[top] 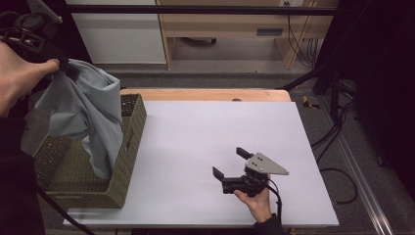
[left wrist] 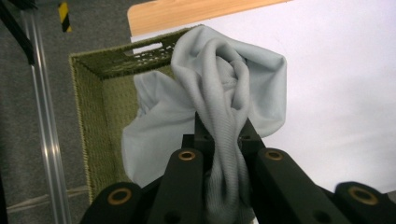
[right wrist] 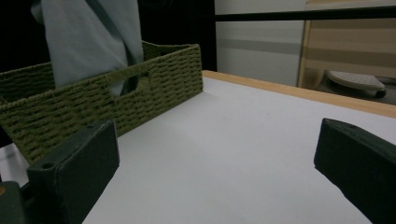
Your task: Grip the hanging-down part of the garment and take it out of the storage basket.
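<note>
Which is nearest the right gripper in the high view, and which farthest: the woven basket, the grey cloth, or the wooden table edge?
From the right gripper, low on the table's right half:
1. Woven basket, to its left on the table's left edge.
2. Wooden table edge, at the far side.
3. Grey cloth, hanging above the basket from the left gripper; its hem comes nearly as close as the edge.

Basket (top: pixel 128 147) sits at the table's (top: pixel 205 147) left edge; cloth (top: pixel 88 112) hangs into it (raised above). Right gripper (top: pixel 230 161) rests right of centre, near front.
</note>
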Available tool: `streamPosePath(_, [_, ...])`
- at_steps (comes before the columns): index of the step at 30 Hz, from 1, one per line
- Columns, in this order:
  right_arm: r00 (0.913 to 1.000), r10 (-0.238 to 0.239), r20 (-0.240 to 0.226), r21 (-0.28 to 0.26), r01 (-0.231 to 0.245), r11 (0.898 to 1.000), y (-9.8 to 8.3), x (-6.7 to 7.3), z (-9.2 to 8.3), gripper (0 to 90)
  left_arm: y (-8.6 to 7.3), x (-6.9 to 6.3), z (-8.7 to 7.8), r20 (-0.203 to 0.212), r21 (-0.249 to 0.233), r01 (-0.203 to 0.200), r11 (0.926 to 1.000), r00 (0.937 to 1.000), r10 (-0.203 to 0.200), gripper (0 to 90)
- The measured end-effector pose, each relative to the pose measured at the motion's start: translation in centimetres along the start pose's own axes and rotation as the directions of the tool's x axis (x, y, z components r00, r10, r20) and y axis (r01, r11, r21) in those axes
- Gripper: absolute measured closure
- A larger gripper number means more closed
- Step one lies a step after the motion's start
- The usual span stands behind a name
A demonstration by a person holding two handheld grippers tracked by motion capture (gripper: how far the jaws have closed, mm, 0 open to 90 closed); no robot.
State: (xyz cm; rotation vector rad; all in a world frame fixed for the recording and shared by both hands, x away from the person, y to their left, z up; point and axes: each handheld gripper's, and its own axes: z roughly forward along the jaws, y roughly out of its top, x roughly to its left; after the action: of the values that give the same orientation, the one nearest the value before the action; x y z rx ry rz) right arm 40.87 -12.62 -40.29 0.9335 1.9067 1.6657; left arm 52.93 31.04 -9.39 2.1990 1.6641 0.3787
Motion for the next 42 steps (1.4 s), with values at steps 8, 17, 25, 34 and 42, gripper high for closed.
streamPosePath(8, [0.9964, 0.008, -0.084, 0.005, -0.008, 1.000, 1.6, 2.5, 4.5, 0.4, 0.0, -0.1, 0.4, 0.000, 0.014, -0.002, 0.9999, 1.0000, 0.002, 83.5])
streamPosePath(17, [0.9884, 0.016, -0.151, 0.018, -0.013, 1.000, 3.1, 4.7, 8.6, 1.0, -0.2, 0.2, 0.9, 0.010, 0.026, -0.003, 0.9997, 0.9999, 0.003, 83.5])
streamPosePath(25, [0.9794, 0.017, -0.201, 0.039, -0.010, 0.999, 3.8, 6.5, 11.9, 2.1, -0.3, 0.0, 1.2, 0.011, 0.039, -0.012, 0.9992, 0.9999, 0.011, 83.5])
streamPosePath(34, [0.9688, 0.020, -0.247, 0.050, -0.008, 0.999, 4.3, 8.5, 15.0, 3.0, -0.2, -0.2, 1.4, 0.007, 0.050, -0.015, 0.9986, 0.9999, 0.014, 83.5])
streamPosePath(42, [0.9610, -0.001, -0.277, 0.051, 0.016, 0.999, 4.9, 10.5, 17.5, 3.4, -0.2, -0.2, 1.6, 0.006, 0.054, -0.018, 0.9984, 0.9998, 0.017, 83.5])
